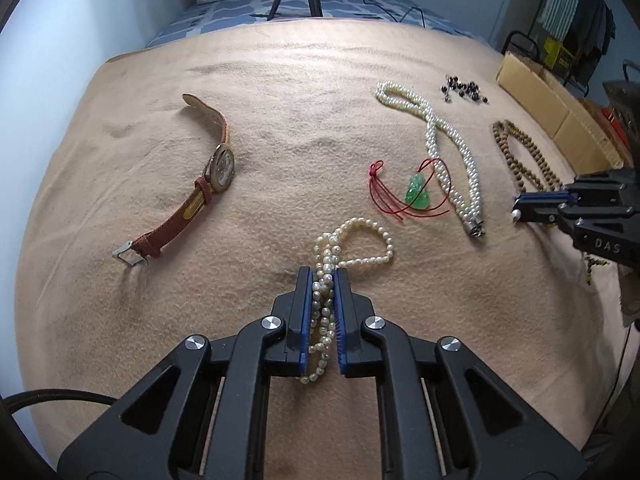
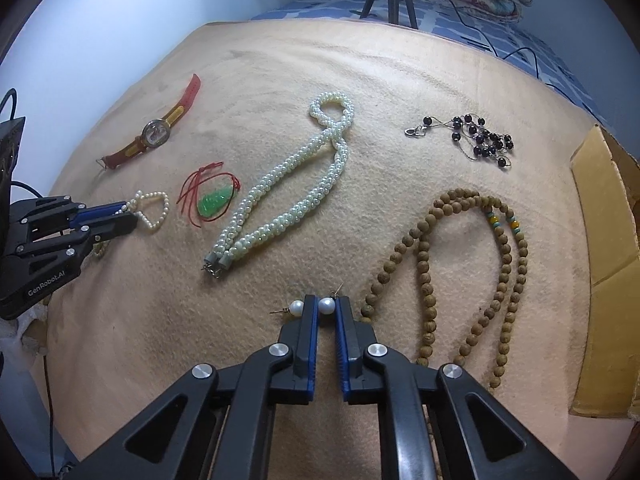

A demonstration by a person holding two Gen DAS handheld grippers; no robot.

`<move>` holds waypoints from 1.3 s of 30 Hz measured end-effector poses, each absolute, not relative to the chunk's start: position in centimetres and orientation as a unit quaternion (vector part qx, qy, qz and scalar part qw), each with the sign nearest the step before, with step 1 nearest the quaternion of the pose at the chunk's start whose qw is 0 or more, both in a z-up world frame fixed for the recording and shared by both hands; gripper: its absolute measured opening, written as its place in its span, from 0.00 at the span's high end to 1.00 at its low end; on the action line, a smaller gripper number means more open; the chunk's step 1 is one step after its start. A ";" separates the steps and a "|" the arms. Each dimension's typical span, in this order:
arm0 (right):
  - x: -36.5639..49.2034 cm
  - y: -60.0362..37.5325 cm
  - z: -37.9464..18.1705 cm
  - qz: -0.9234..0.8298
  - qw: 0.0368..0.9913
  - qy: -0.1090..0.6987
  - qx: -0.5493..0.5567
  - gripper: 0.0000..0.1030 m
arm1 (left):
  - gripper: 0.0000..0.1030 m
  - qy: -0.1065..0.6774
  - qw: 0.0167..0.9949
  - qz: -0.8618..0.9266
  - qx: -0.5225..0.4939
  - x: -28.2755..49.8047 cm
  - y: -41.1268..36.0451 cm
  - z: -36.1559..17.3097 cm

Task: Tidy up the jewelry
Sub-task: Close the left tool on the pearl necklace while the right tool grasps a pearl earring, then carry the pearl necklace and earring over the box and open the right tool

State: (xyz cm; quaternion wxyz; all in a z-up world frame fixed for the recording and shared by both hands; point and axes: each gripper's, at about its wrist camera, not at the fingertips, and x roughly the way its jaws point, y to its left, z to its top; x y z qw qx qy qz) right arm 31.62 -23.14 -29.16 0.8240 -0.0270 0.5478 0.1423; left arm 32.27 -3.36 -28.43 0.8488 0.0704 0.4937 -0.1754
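My left gripper (image 1: 323, 271) is shut on a bunched strand of small cream pearls (image 1: 370, 258), whose free loop lies on the tan blanket (image 1: 280, 140) ahead of the fingertips. In the right wrist view this gripper (image 2: 127, 216) sits at the left with the loop (image 2: 154, 210) beside it. My right gripper (image 2: 326, 300) is shut on a white pearl earring (image 2: 326, 306) at its fingertips. A second pearl earring (image 2: 296, 307) lies just outside the left finger. From the left wrist view, the right gripper (image 1: 518, 210) shows at the right edge.
On the blanket lie a red-strapped watch (image 1: 218, 168), a green jade pendant on red cord (image 1: 418, 192), a braided pearl necklace (image 2: 288, 204), a black bead chain (image 2: 476, 136) and a wooden bead necklace (image 2: 504, 264). A cardboard box (image 2: 604, 264) borders the right side.
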 end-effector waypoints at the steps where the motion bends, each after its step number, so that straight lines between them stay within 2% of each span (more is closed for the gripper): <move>1: 31.6 -23.2 -29.1 0.143 0.824 0.547 -0.024 0.94 | 0.92 0.492 0.850 -0.176 0.067 32.2 -3.3 -28.2; 30: 29.0 -26.8 -24.2 0.157 0.848 0.506 0.037 0.94 | 0.93 0.435 0.875 -0.207 0.037 29.6 -3.7 -21.0; 39: 28.0 -30.4 -20.7 0.143 0.867 0.475 0.054 0.94 | 0.93 0.401 0.879 -0.252 0.046 29.2 -7.2 -16.1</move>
